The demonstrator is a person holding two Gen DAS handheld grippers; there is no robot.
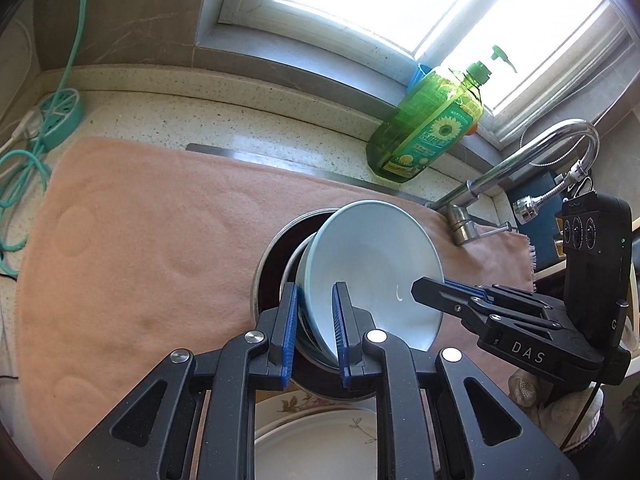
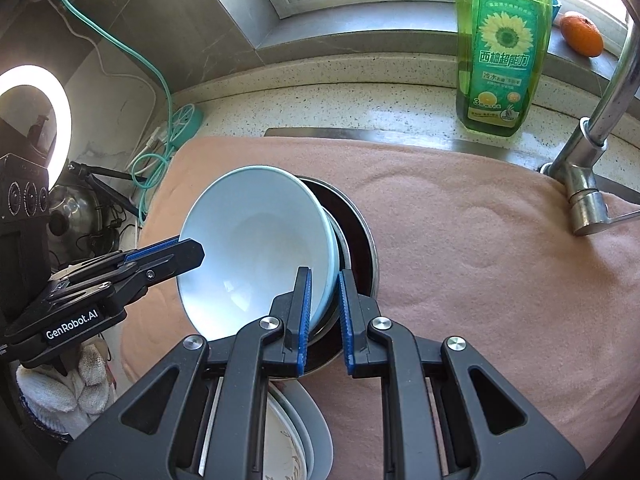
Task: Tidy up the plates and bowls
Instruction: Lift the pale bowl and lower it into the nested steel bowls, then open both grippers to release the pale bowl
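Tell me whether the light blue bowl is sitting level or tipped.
Tipped: the light blue bowl leans in the metal bowl, its inside facing the cameras, both grippers on its rim.

Right hand-held gripper [image 2: 323, 312] grips pale-blue bowl [image 2: 256, 248] rim (tilted); left hand-held gripper [image 2: 176, 250] opposite.

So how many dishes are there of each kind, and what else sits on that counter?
Pale blue ceramic bowl: 1
Round metal bowls under it: at least 2
White floral plates: at least 2
Green dish soap bottle: 1
Orange fruit on the sill: 1
Total: at least 7
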